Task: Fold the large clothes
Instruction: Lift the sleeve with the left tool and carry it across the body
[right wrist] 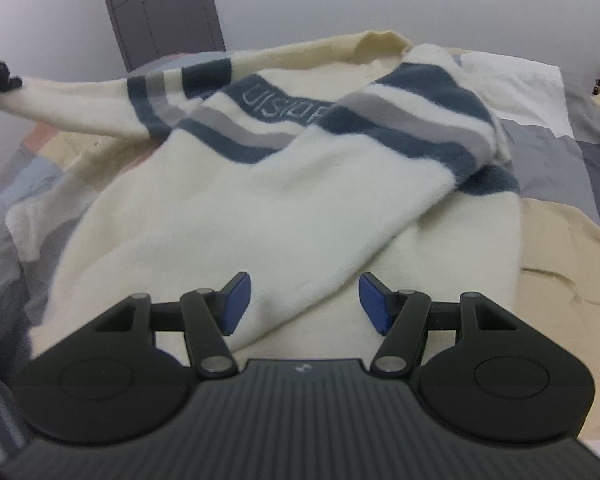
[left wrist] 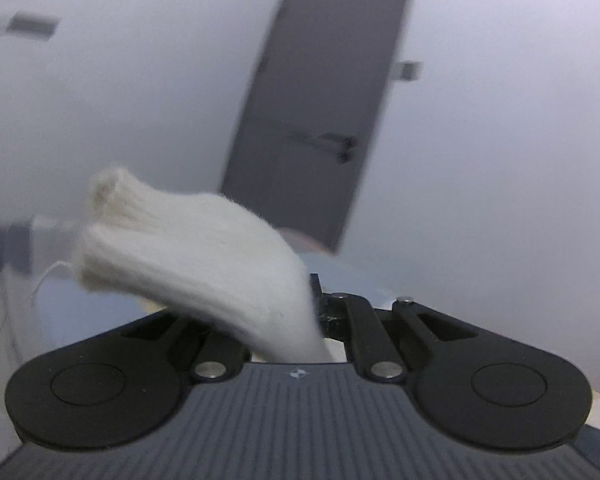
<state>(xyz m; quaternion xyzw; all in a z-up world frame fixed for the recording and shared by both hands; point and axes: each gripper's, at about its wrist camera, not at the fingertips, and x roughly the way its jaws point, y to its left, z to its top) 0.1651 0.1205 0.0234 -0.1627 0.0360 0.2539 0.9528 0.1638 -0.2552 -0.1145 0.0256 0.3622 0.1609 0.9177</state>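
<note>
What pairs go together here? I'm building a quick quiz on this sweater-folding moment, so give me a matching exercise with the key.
Things:
1. left gripper
2. right gripper
3. sleeve cuff
4. door

States:
A. dark grey, shut, behind the bed
B. open above the sweater
C. clamped on cream knit
D. sticking out past the closed fingers

Pairs: 1-C, 2-B, 3-D, 4-A

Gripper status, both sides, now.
Left gripper: shut on the ribbed cuff of the cream knit sweater with blue and grey stripes.
Right gripper: open, empty, above the sweater.
</note>
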